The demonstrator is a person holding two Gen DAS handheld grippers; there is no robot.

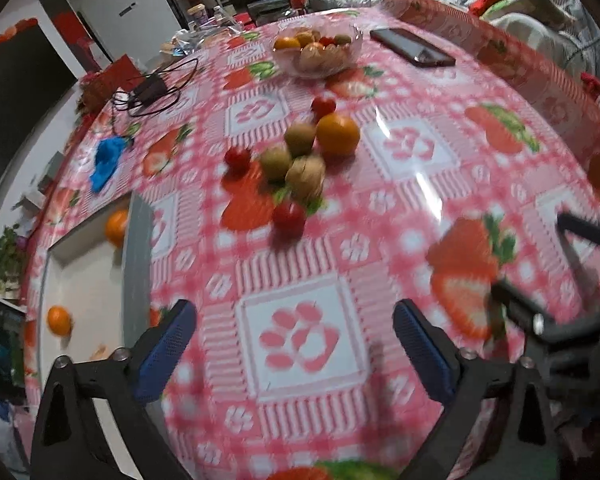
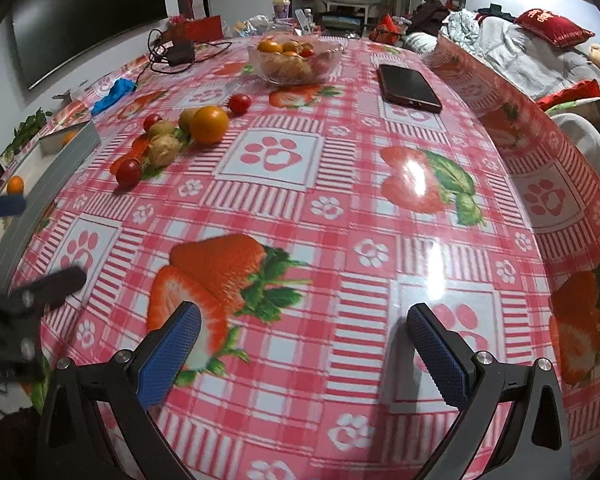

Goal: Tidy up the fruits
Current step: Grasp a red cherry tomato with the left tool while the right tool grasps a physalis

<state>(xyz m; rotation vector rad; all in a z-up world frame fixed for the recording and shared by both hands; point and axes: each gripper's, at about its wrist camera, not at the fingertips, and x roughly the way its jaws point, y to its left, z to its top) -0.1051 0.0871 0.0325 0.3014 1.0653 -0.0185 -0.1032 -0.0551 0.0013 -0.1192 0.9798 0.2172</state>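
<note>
At 12 o'clock: fruit pile (image 1: 300, 160) | left gripper (image 1: 296, 344) jaws wide, empty | right gripper (image 2: 304, 344) jaws wide, empty | reach slowly, grab one orange (image 1: 337, 134).

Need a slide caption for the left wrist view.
Open left gripper above strawberry tablecloth, loose fruit cluster ahead.

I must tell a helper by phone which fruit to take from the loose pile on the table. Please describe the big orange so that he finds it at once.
Start from the glass bowl of fruit at the far end of the pink tablecloth. Nearer than it lies a loose cluster of small fruits. The orange sits at the cluster's edge, towards the phone: the largest piece, round, the only bright orange one among green, tan and red fruits.
</note>
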